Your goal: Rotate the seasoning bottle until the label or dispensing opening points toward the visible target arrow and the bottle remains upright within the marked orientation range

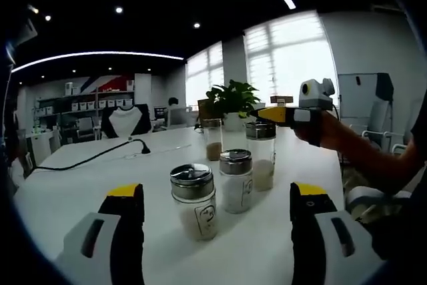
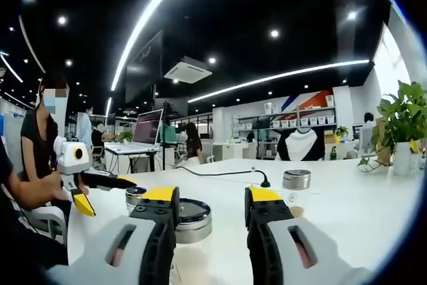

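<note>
Left tongs [image 1: 217,208] open, jaws wide apart w/ bare white table [image 1: 87,171] on both sides. Between them, nearest seasoning bottle [image 1: 194,200] stands upright, axis vertical, sketchy dark label mark facing cam; text unreadable. Three more jars [image 1: 236,179] behind, plant [image 1: 231,100] beyond. Right tongs [image 2: 210,208] open above a steel-lidded jar [image 2: 192,218].
</note>
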The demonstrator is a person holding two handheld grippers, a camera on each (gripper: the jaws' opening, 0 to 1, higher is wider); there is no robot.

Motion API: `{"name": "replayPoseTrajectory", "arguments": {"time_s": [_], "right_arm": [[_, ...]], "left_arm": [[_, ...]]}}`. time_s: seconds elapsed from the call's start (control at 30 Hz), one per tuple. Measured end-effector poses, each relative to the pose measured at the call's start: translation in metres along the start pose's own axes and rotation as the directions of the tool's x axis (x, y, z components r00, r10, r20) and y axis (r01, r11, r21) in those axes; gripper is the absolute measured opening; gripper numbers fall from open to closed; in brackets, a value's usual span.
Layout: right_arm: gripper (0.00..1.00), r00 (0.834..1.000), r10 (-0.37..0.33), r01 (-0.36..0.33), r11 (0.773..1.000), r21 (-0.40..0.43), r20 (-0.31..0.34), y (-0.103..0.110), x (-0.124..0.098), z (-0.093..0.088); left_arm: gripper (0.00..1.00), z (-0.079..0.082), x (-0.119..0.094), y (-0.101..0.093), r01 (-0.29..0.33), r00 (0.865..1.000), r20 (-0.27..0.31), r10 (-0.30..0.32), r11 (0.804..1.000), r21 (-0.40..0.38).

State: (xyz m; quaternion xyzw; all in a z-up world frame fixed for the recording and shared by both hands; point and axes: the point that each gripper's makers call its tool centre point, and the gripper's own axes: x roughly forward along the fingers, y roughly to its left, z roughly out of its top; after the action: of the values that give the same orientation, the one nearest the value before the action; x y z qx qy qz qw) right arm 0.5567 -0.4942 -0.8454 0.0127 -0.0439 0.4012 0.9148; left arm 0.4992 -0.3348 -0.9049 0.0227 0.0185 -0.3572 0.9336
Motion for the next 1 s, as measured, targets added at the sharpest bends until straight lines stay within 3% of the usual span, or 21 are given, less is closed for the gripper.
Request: {"name": "replayPoseTrajectory", "arguments": {"time_s": [0.13,0.37,0.57,0.73,1.0], "right_arm": [[0.37,1.0,-0.013,0.013,1.0,0.009,0.019,-0.007,-0.002,0.007],[0.37,0.999,-0.043,0.042,0.998,0.035,0.018,-0.02,-0.003,0.01],[0.34,0.998,-0.054,0.055,0.997,-0.047,0.008,-0.025,0.004,0.013],[0.34,0.998,-0.057,0.053,0.993,-0.108,-0.033,-0.033,0.022,0.003],[0.39,0.996,-0.077,0.074,0.994,-0.076,-0.037,-0.041,0.028,-0.006]], "left_arm": [[0.97,0.007,-0.001,0.002,-0.001,0.999,0.032,0.002,1.0,-0.022],[0.96,0.002,0.001,0.006,-0.012,1.0,0.021,0.013,1.0,-0.028],[0.96,-0.003,0.001,0.006,-0.022,1.0,0.005,0.022,0.999,-0.023],[0.96,-0.002,-0.001,0.006,-0.025,1.0,0.008,0.026,0.999,-0.021],[0.95,-0.002,-0.003,0.013,-0.044,0.999,0.007,0.044,0.999,-0.021]]}}
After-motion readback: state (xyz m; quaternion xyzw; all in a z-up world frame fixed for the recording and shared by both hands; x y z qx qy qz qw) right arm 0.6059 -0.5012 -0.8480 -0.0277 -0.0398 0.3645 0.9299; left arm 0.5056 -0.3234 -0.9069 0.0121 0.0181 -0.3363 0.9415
